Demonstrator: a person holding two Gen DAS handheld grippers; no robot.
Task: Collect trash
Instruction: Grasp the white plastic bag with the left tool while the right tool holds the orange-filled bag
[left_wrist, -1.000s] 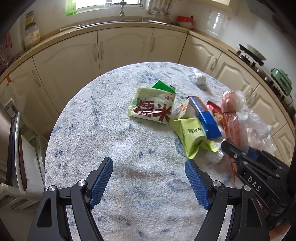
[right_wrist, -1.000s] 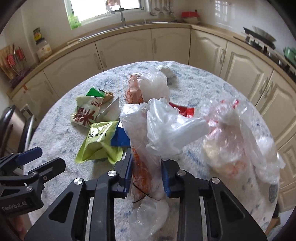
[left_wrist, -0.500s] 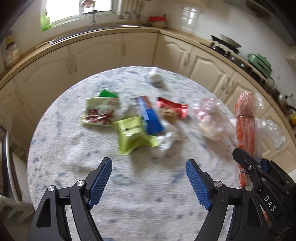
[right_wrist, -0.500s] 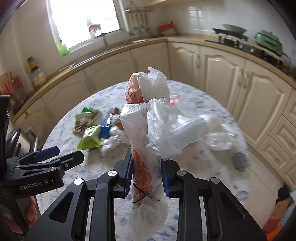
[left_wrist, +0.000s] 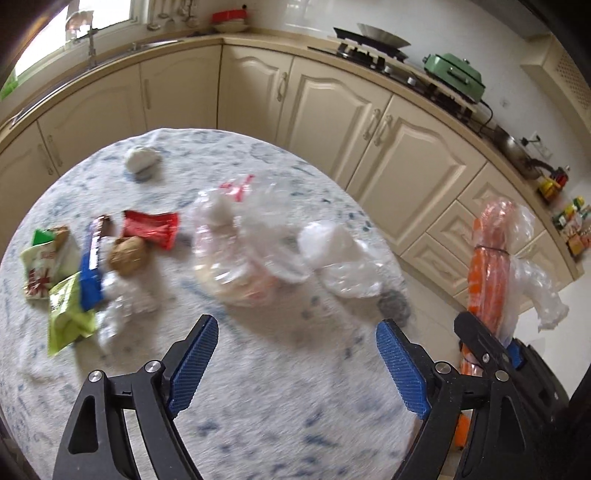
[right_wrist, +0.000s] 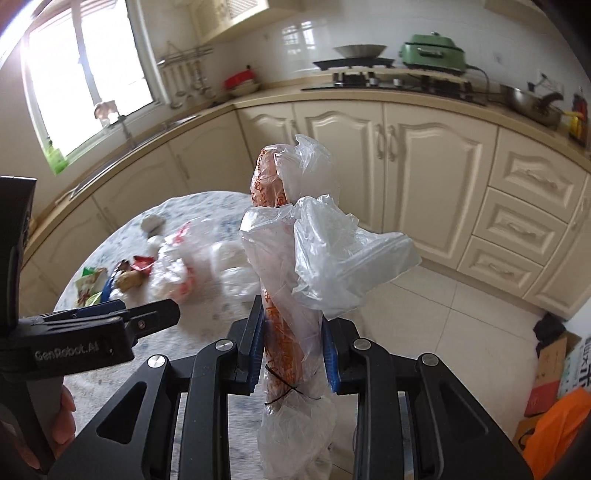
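Note:
My right gripper (right_wrist: 293, 343) is shut on an orange roll wrapped in clear plastic (right_wrist: 288, 280), held upright beyond the table's right edge over the floor; the same roll (left_wrist: 489, 273) shows in the left wrist view. My left gripper (left_wrist: 297, 360) hangs above the round marbled table (left_wrist: 258, 398), jaws opening wide, nothing between them. Ahead of it lies a crumpled clear plastic bag (left_wrist: 255, 251). Further left lie a red wrapper (left_wrist: 151, 229), a brown lump (left_wrist: 127, 254), a blue wrapper (left_wrist: 90, 269) and green snack bags (left_wrist: 62, 314).
A white crumpled ball (left_wrist: 140, 158) sits at the table's far side. Cream cabinets (left_wrist: 332, 122) curve around the room, with a stove and green appliance (left_wrist: 454, 72) on the counter. Cardboard boxes and an orange bag (right_wrist: 554, 410) stand on the tiled floor at right.
Both grippers swung to the right across the table. The right one carried the orange roll off past the table edge. The left jaws spread a little wider.

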